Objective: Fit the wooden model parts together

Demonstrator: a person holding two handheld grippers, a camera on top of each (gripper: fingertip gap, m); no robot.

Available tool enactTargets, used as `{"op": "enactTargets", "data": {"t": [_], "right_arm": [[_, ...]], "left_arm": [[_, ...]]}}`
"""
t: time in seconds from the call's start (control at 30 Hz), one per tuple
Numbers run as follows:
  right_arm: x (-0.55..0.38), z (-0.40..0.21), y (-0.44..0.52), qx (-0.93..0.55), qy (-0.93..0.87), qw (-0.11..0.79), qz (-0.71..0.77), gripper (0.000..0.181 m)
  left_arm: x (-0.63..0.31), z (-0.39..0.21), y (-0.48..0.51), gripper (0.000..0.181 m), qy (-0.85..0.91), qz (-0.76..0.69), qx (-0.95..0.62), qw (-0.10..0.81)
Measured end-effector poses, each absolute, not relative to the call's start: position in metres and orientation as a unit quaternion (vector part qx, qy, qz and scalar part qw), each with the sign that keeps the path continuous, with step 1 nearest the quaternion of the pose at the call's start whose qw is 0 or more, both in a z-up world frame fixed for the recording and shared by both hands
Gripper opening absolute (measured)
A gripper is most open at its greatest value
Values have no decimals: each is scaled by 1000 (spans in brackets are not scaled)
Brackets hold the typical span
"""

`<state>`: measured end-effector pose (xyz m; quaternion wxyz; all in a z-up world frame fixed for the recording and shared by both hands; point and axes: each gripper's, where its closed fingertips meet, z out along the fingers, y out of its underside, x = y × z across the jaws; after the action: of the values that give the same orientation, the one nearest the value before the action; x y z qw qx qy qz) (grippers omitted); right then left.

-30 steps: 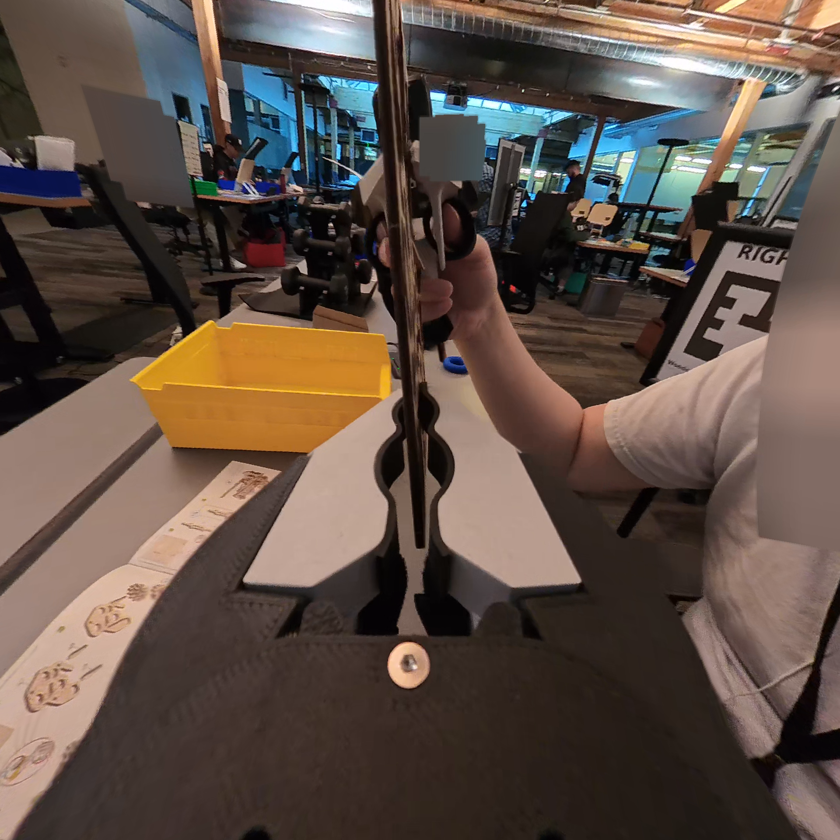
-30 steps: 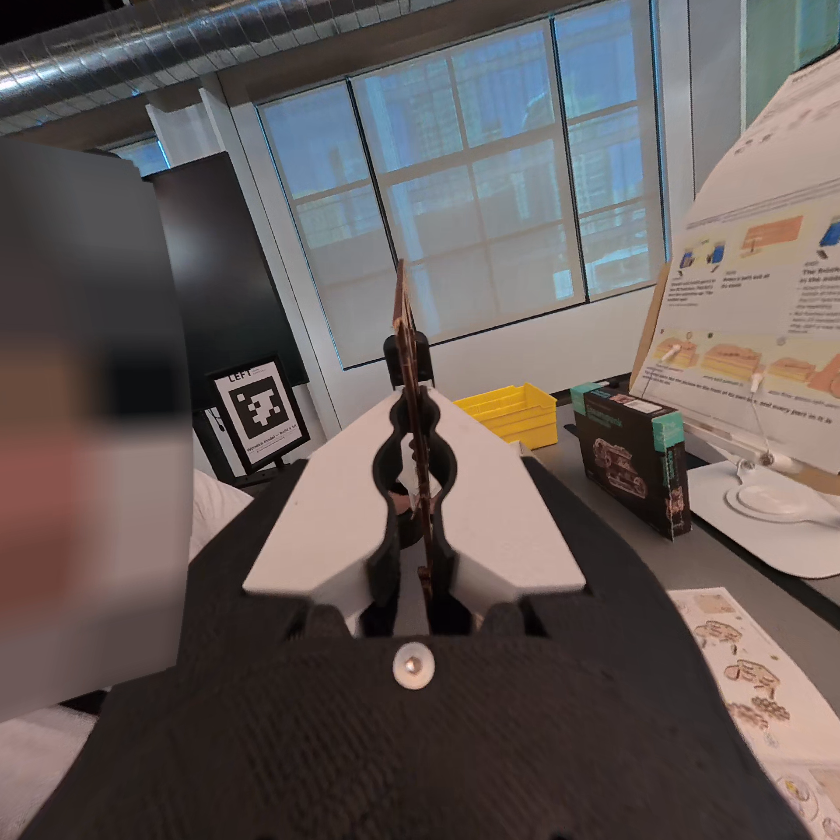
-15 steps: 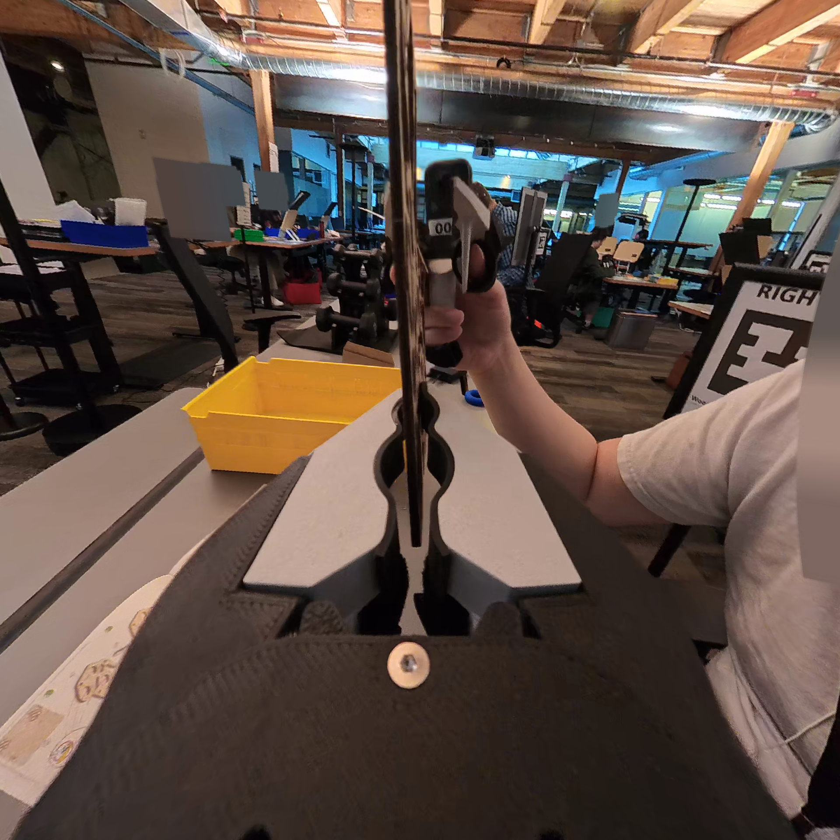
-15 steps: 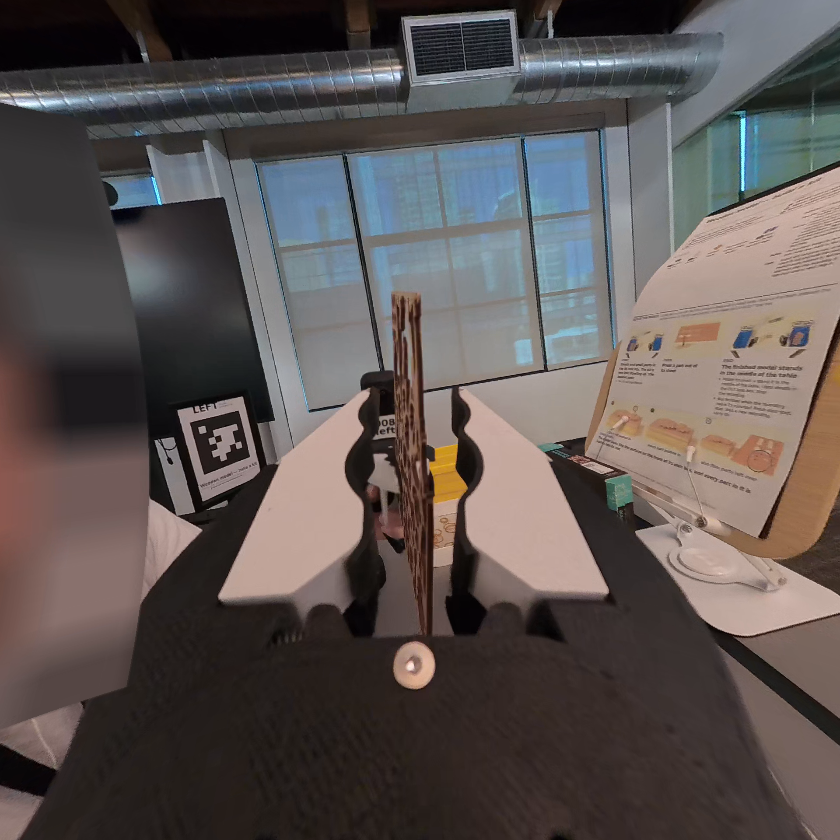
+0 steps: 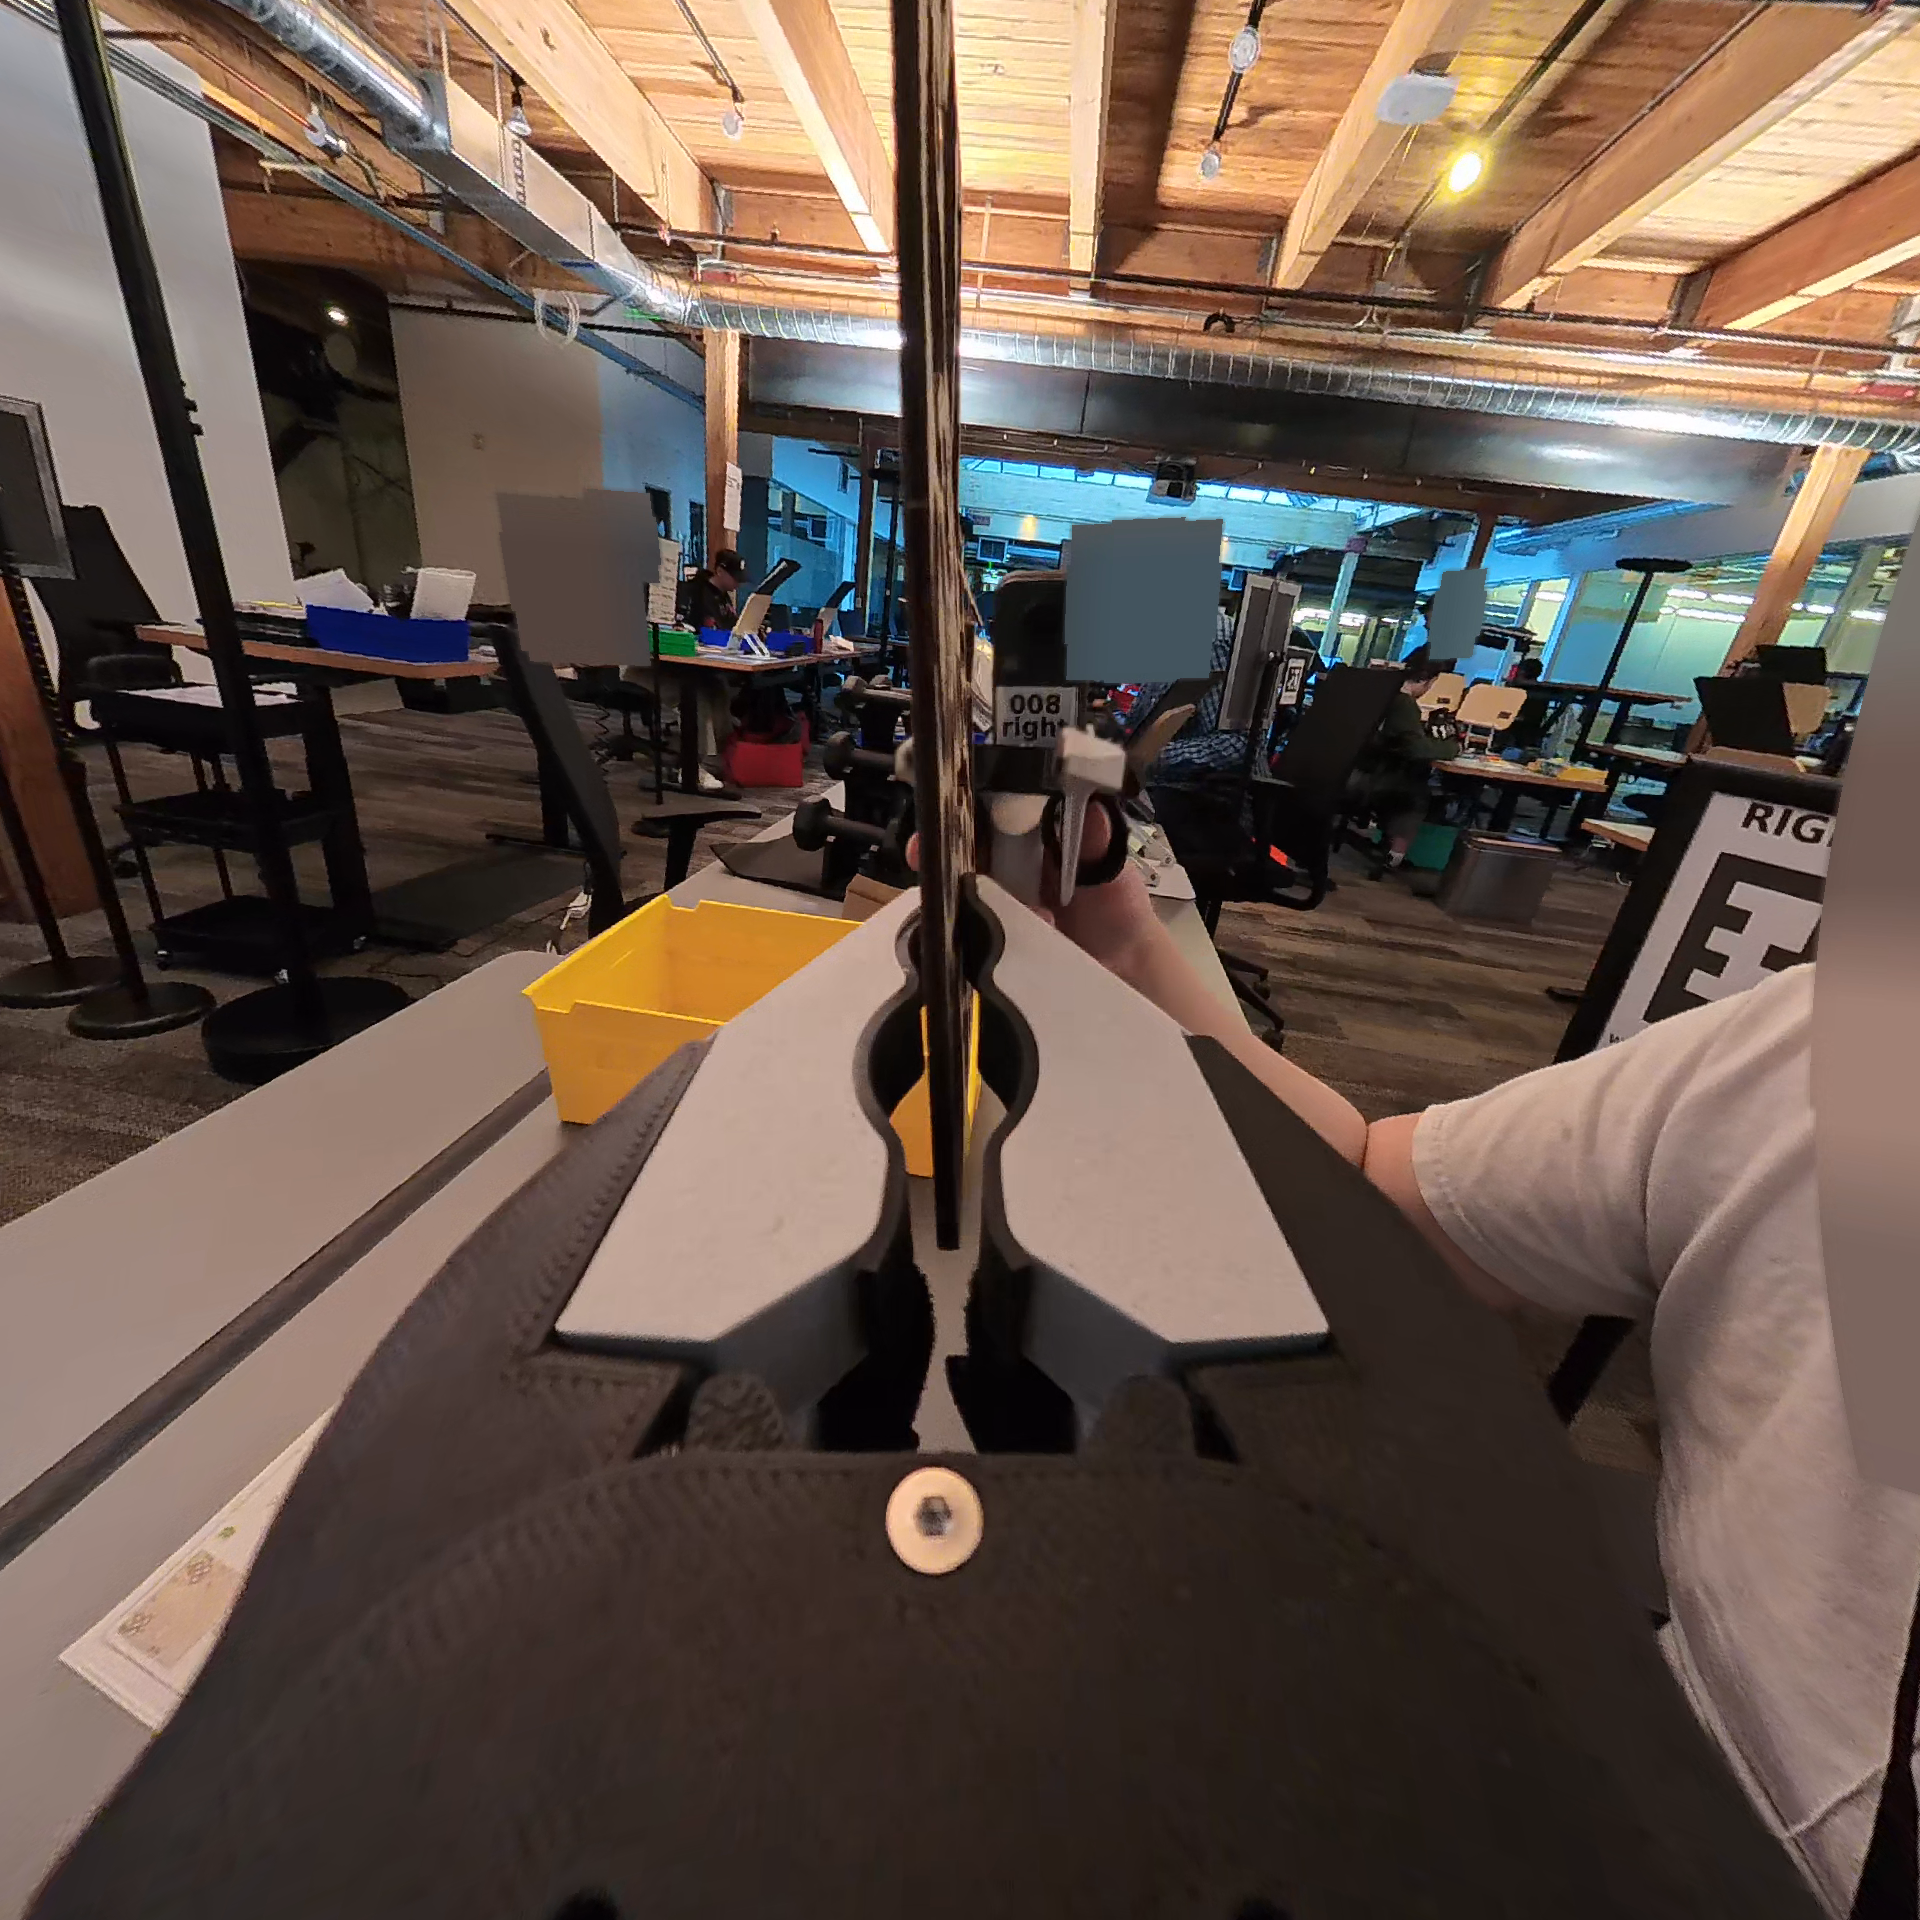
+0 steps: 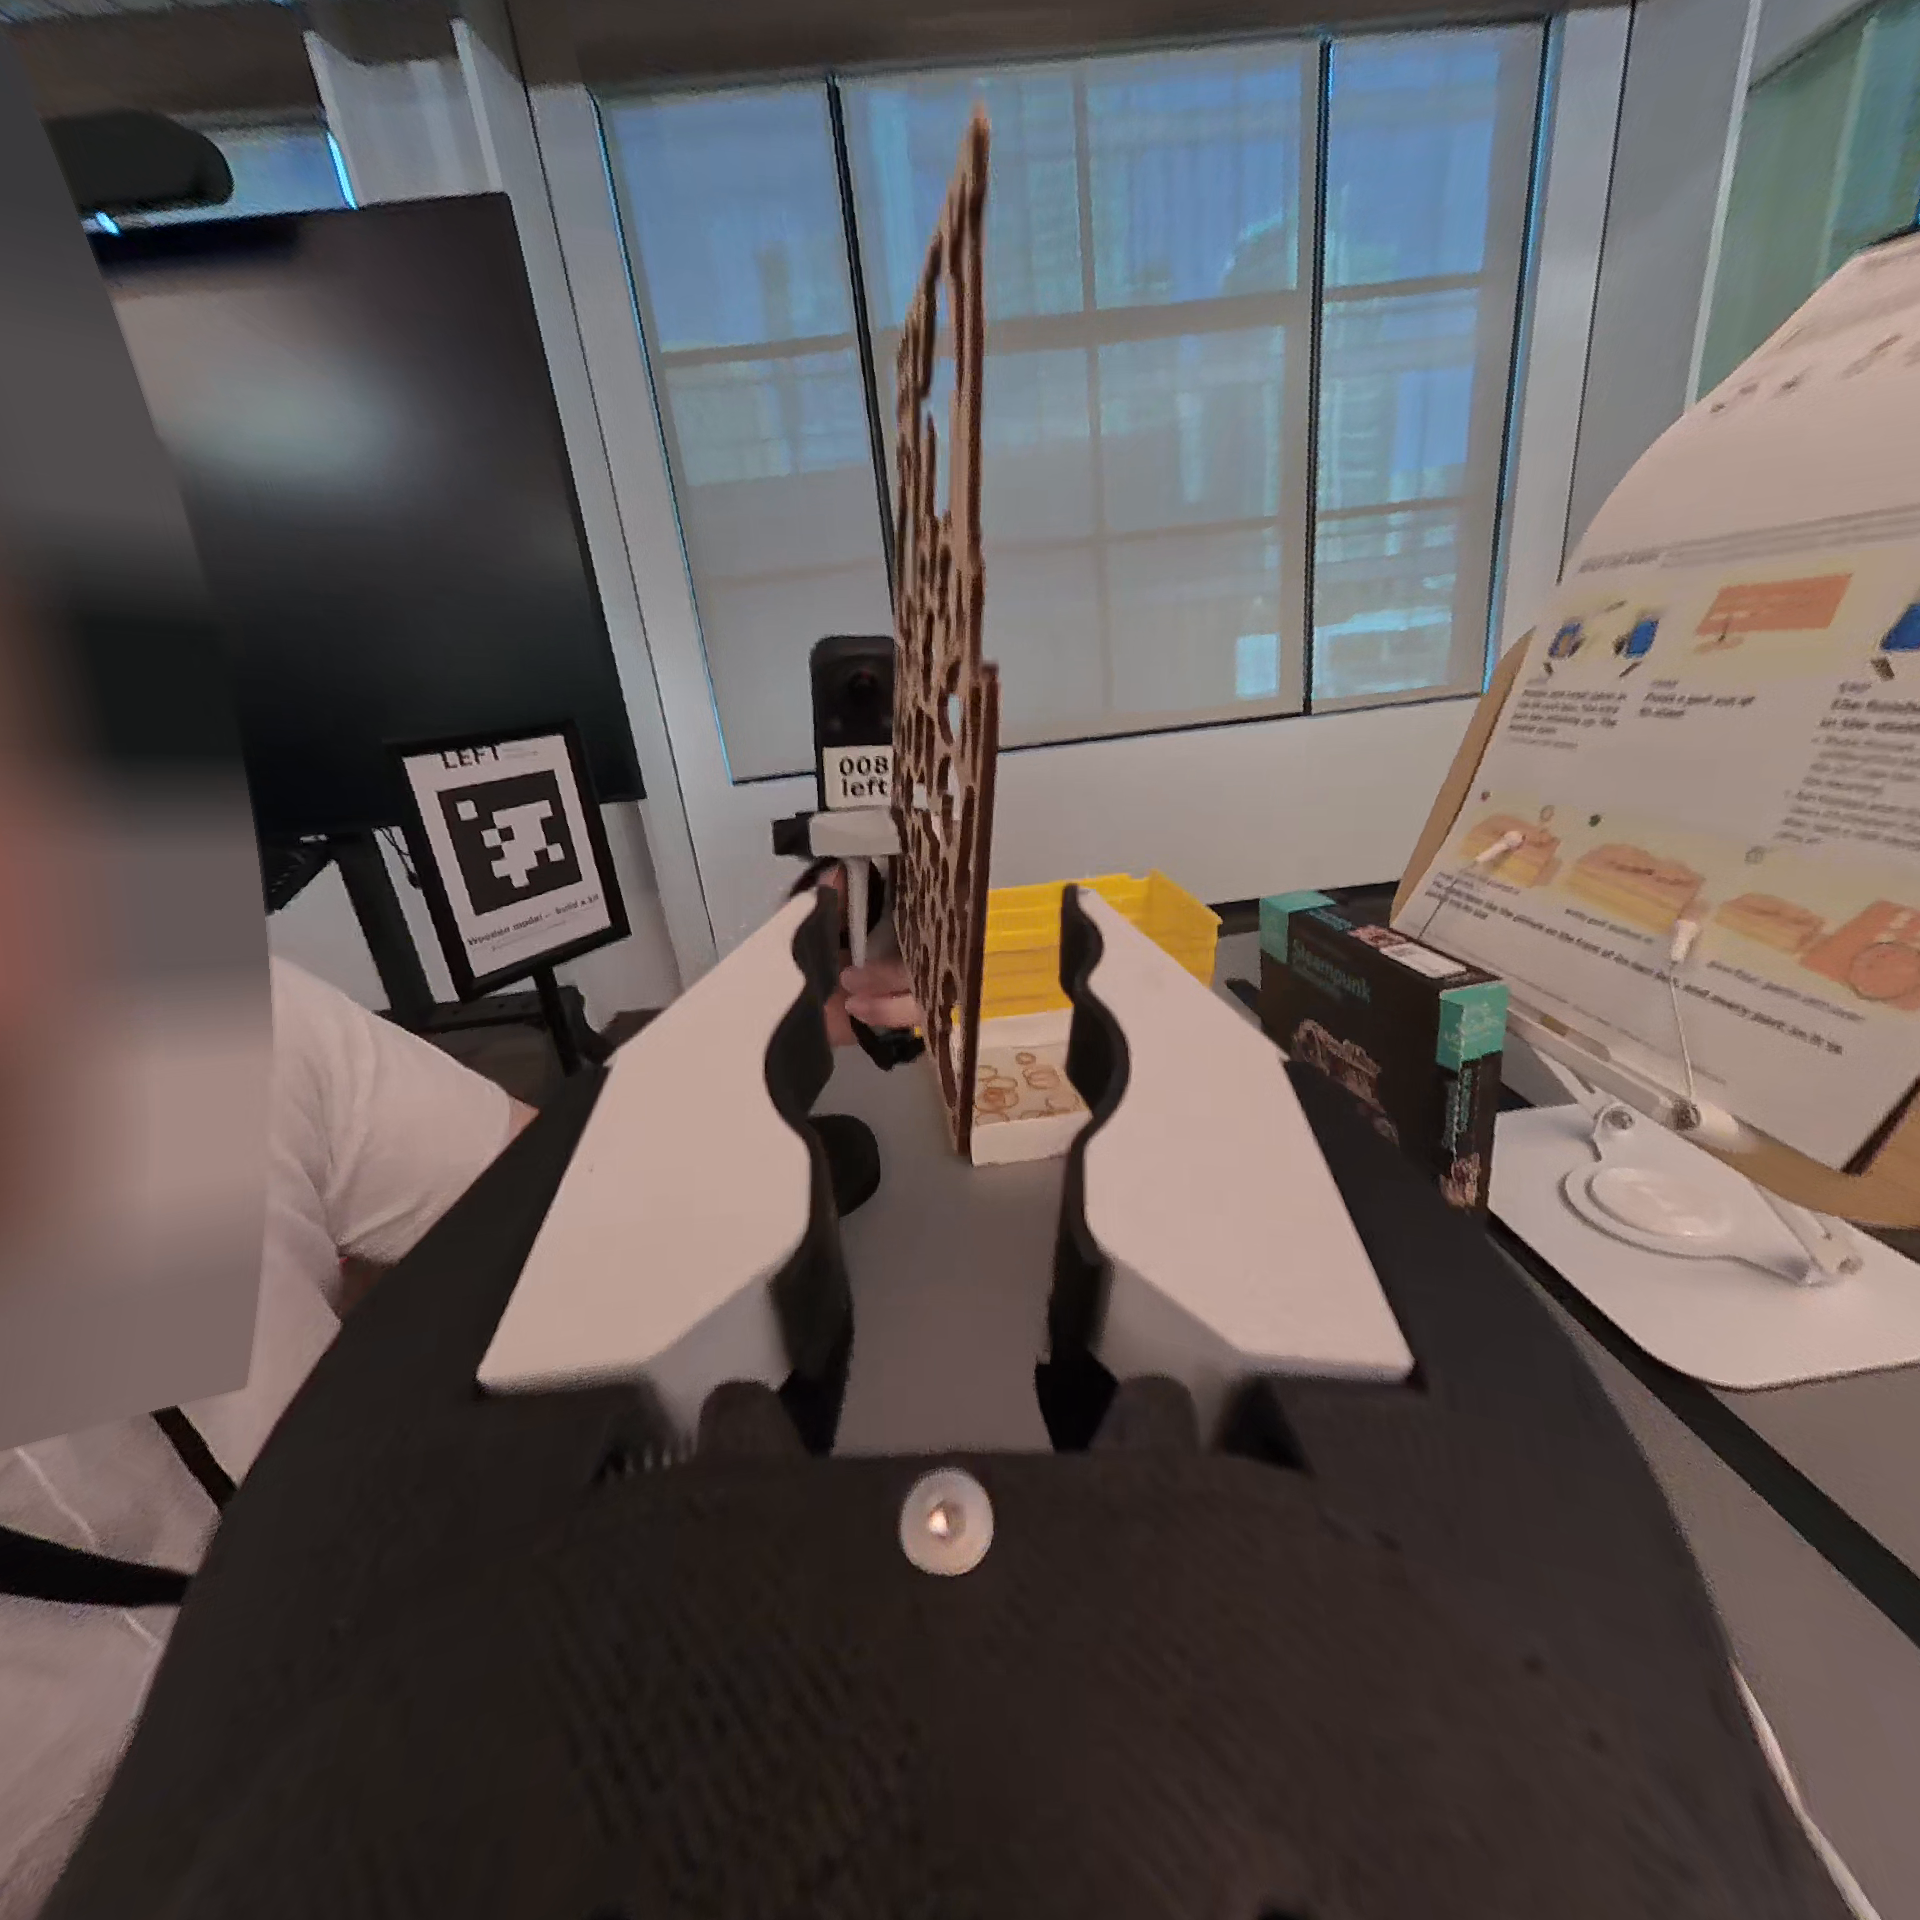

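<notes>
The left tongs [image 5: 940, 914] are clamped tight on a thin, dark-edged laser-cut wooden sheet [image 5: 928, 520], and it stands bolt upright between the pale fingers [image 5: 769, 1153], edge-on to the camera and running clean out of the top of the left wrist view. Over on the other side, the right tongs [image 6: 940, 914] are spread wide, fingers [image 6: 1195, 1143] well apart and touching nothing. From the right wrist view the same wooden sheet [image 6: 940, 665] shows its fretted face, brown and full of cut-out holes, standing up in the gap ahead of those parted fingers and held from beyond by the left tongs, whose black body with a small white label shows just left of the sheet. So the sheet is up in the air above the grey tabletop [image 5: 239, 1226], gripped on one side only. Behind it on the tabletop sits a yellow plastic bin [image 5: 665, 997], also seen past the sheet from the other side [image 6: 1153, 925]. A white printed parts sheet [image 5: 187, 1621] lies flat at the near left edge. To the right stands a dark cardboard box with teal trim [image 6: 1382, 1029], upright, and beside it a large instruction card leaning on a white stand [image 6: 1714, 790]. The person's bare forearm [image 5: 1226, 1049] reaches in from the right, white sleeve [image 5: 1621, 1195] at the shoulder.
</notes>
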<state>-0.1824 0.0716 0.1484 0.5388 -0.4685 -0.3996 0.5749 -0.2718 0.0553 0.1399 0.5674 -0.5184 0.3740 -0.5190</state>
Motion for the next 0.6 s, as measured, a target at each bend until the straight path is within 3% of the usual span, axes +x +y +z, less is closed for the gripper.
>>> {"op": "enactTargets", "data": {"t": [0.3,0.47,0.6], "right_arm": [[-202,127,70,-482,-440,523,548,25],[-199,130,64,-464,-453,529,548,5],[-198,136,50,-431,-476,538,546,3]], "left_arm": [[-263,139,49,0,405,-484,-505,589],[-259,136,45,1,428,-450,-506,599],[-259,142,35,0,441,-454,-484,604]]}}
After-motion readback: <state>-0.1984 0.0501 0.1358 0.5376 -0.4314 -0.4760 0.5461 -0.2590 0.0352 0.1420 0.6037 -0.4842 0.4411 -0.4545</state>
